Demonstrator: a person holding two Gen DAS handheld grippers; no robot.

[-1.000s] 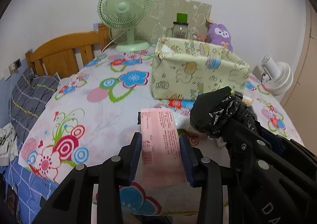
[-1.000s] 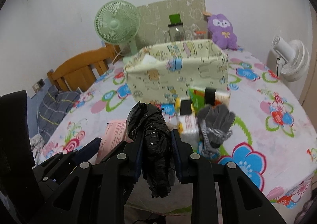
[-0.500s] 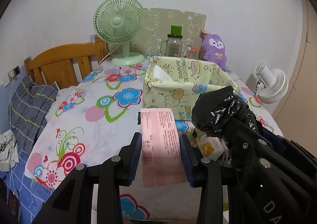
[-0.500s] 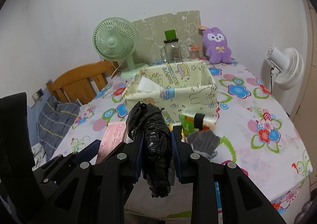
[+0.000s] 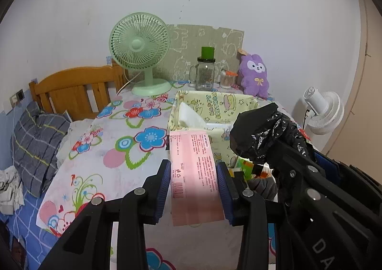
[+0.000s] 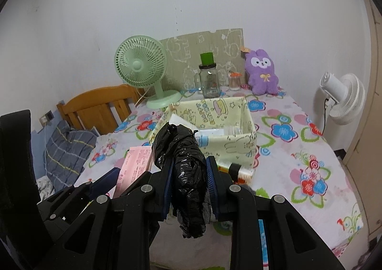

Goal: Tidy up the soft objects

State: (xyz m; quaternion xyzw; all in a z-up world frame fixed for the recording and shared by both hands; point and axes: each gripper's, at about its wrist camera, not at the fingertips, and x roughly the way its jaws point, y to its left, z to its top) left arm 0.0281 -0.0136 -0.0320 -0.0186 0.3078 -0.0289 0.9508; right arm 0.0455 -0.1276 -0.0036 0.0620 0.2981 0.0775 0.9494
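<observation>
My left gripper is shut on a pink flat packet and holds it above the table's near edge. My right gripper is shut on a crumpled black plastic bag, held high beside the left one; the bag also shows in the left wrist view. A pale yellow cartoon-print fabric box stands ahead on the floral tablecloth with white items inside. A grey glove and a green packet lie in front of the box, partly hidden.
A green desk fan, a glass jar with a green lid and a purple plush stand at the table's back. A white fan is at the right. A wooden headboard and a grey pillow lie left.
Both grippers have risen and pulled back from the table with their loads; the box and the items in front of it now sit lower and farther away.
</observation>
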